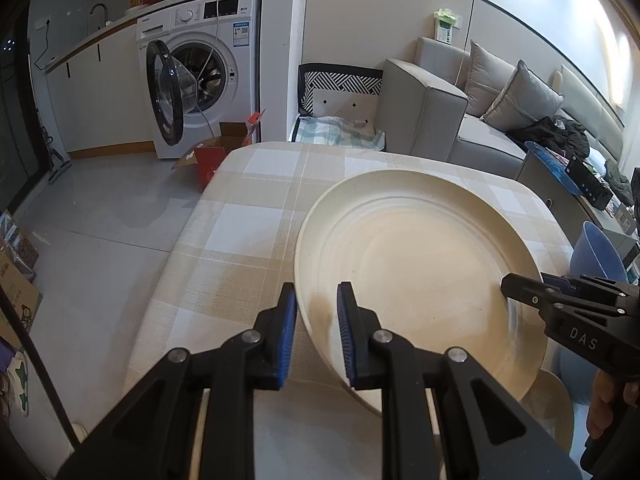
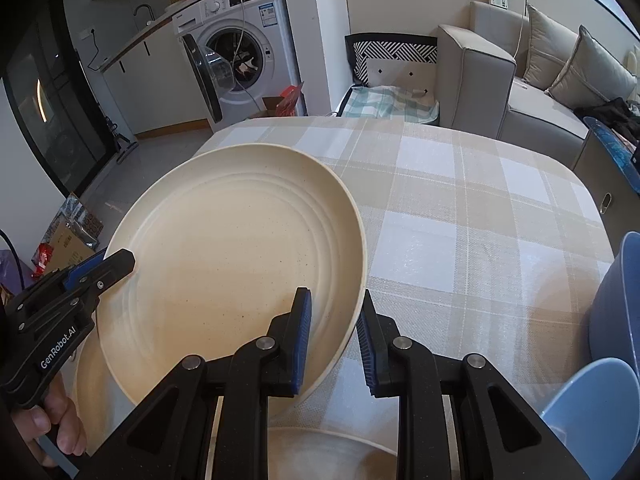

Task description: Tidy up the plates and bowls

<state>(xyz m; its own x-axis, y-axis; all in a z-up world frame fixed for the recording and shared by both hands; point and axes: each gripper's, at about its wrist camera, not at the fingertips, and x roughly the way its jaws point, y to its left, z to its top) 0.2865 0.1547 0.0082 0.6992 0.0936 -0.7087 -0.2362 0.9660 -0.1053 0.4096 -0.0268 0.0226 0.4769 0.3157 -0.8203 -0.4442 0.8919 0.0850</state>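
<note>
**Plate pinched at both rims, clear of the table**

Left gripper [image 1: 316, 334] pinching the near-left rim of the cream plate [image 1: 412, 264], 1 blue pad under the lip and 1 on the inner face. Right gripper [image 2: 334, 340] pinching the opposite rim the same way, pads closed on the edge. Held tilted above the near edge of the checked table [image 2: 460, 208], not resting on it.

Likely stiff and fairly light, speckled like wheat-straw plastic, though possibly glazed and breakable; smooth, so liable to slide out of a shallow pinch. Best taken by the raised rim at 2 opposite points, as now, and kept level.

Below, 2nd cream plate [image 2: 92, 384] mostly covered, only a crescent showing. Blue bowls [image 2: 608, 396] at the table's right edge cut off by the frame; count unclear. Hand [image 2: 60, 428] partly visible behind the left tool.
</note>
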